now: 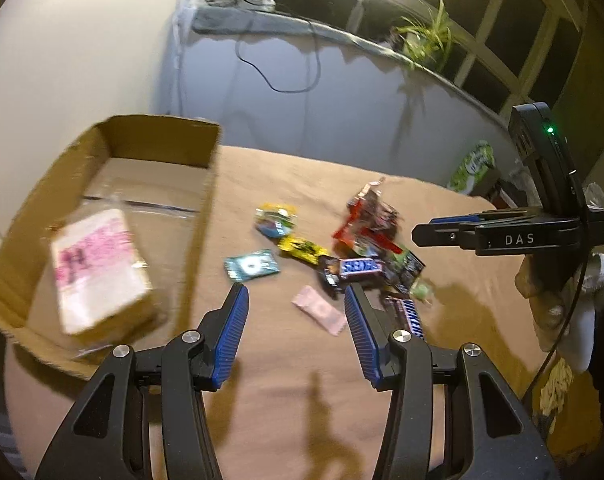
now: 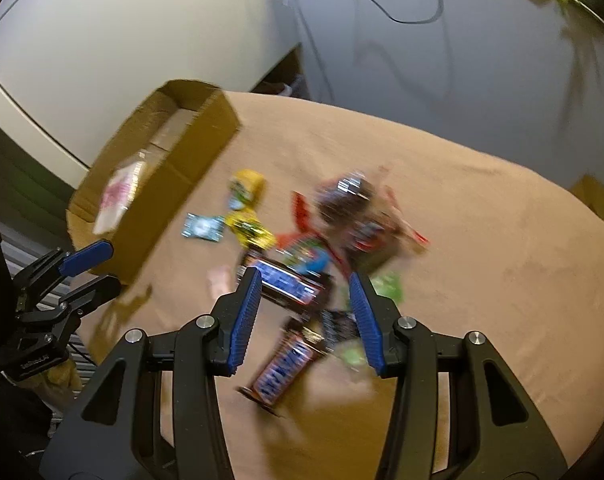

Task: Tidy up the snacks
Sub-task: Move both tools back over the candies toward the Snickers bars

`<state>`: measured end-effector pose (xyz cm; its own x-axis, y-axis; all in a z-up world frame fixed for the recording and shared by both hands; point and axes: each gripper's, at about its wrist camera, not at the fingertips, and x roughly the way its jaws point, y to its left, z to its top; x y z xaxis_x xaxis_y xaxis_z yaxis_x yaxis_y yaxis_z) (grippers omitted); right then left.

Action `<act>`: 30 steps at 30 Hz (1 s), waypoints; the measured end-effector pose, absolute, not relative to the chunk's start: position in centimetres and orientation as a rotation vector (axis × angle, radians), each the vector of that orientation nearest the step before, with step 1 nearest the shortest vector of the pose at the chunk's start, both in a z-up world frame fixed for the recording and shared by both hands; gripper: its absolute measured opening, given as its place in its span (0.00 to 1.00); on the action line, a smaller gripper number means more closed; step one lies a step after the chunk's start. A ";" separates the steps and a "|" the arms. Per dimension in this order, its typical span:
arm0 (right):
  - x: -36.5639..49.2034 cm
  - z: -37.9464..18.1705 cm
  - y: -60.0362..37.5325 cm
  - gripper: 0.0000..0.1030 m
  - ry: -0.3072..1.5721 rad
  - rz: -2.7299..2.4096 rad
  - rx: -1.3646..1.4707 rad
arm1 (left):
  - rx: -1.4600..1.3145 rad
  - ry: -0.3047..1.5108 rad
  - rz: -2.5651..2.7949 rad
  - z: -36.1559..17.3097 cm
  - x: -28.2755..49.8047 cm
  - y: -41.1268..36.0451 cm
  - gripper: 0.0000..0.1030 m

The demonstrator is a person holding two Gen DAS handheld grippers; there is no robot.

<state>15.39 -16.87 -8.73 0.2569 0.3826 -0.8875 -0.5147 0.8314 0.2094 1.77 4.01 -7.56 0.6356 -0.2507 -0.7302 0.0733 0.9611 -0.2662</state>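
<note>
1. The left gripper (image 1: 296,312) is held with jaws apart and empty; a pink sachet (image 1: 321,309) lies between them on the tabletop (image 1: 302,400).
2. The right gripper (image 2: 307,314) is likewise open, above a glossy Snickers bar (image 2: 284,368).
3. One crinkly wrapper is best pinched across its width, then carried to the cardboard box (image 1: 162,148).

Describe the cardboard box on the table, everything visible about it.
The cardboard box is a shallow, open-topped tray of plain brown corrugated board, with clear tape along its floor seam. It sits at the left edge of the tan-covered table, near the wall. Inside lies one clear-wrapped pale packet with pink print, tilted on the floor near the front wall; the rest of the floor is bare. The loose snacks lie outside, to its right. Neither gripper touches it.
</note>
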 end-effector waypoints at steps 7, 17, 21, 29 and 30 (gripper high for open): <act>15.8 -10.9 -19.6 0.47 1.208 0.540 -0.170 | -0.193 0.906 -0.218 -8.7 3.0 1.4 0.47; 16.2 -13.4 -21.0 0.47 1.252 0.564 -0.139 | -0.104 0.949 -0.255 -9.6 6.2 -1.5 0.47; 16.0 -13.2 -21.8 0.47 1.250 0.576 -0.110 | -0.111 0.976 -0.283 -10.2 8.5 -2.1 0.47; 12.8 -11.6 -20.5 0.47 1.224 0.672 -0.110 | -0.073 1.008 -0.330 -11.1 10.5 -3.2 0.47; 12.4 -11.5 -20.1 0.47 1.226 0.687 -0.104 | -0.073 1.017 -0.339 -11.3 10.7 -3.3 0.47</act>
<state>12.39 -20.10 -11.51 0.1653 0.4272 -0.8889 -0.5352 0.7959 0.2829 10.75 -3.28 -11.29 0.4782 -0.3114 -0.8212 0.2436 0.9454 -0.2167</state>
